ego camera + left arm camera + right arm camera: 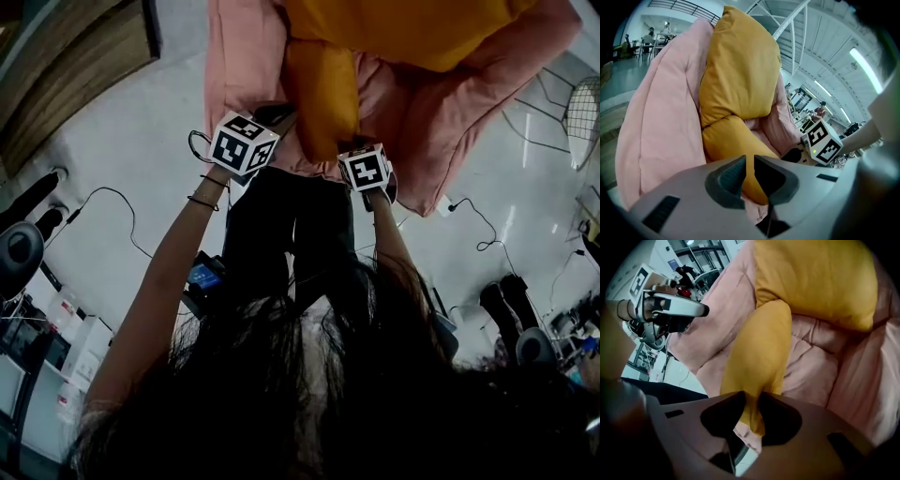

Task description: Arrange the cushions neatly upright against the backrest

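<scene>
Two yellow cushions rest on a pink padded seat (441,122). The upper cushion (412,33) leans against the pink backrest (661,108). The lower cushion (323,94) stands on edge in front of it, running toward me. My right gripper (752,401) is shut on the near corner of this lower cushion (761,348), with yellow cloth pinched between its pads. My left gripper (749,161) is shut with nothing between its pads, hovering just left of the lower cushion (736,140). In the head view the left gripper (274,114) and the right gripper (354,145) sit side by side at the seat's front edge.
The person's dark-clad legs (291,234) stand right against the seat's front. Cables (112,202) trail over the pale floor at left and right. A wire chair (586,108) stands at the right, wooden flooring (75,66) lies at the upper left, and chair bases (23,248) sit at the left edge.
</scene>
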Demonstrator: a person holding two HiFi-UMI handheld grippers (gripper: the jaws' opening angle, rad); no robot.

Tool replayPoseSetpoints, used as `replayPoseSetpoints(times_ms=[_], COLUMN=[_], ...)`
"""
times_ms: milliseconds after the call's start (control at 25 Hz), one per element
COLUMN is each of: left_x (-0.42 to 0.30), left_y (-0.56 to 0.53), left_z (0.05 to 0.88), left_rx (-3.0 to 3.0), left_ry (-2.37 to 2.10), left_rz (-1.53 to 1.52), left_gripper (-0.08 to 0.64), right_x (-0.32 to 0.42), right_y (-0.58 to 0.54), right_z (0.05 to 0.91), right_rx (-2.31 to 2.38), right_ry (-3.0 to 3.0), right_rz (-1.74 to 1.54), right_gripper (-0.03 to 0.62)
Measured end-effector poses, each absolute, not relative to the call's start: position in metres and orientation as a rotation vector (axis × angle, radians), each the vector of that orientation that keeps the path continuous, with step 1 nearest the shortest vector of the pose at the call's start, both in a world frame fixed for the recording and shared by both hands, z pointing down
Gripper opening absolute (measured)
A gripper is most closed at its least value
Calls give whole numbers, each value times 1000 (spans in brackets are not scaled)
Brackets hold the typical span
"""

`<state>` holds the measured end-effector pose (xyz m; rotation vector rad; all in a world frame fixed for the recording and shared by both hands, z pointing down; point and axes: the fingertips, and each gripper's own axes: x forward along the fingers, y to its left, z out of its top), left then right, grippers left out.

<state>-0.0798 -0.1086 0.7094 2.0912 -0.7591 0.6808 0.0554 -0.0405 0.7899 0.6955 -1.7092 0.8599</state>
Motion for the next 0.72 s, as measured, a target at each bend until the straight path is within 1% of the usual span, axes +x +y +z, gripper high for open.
replayPoseSetpoints(times_ms=[80,240,400,480,600,720], left_x=[-78,-77,-79,-79,-76,-69], left_y=[-109,-112,-113,-116,-124,-131], left_z=[709,713,710,709,706,705], left_rx=[2092,2092,2091,2086,2083,2093], left_ry=[-758,-758,-773,-788,-810,-813], left_rz=[674,673,665,648,623,621], left_gripper=[43,43,43,43,43,43], right_x=[59,61,68,81,117,154], right_y=[-36,-32,-5,18,51,61], right_z=[780,757,739,739,740,750], right_rx=[671,607,452,336,156,79], right_ry=[-1735,-1787,-1781,-1764,-1685,-1609], right_rz=[880,903,831,758,554,406], right_gripper=[103,74,61,58,57,58])
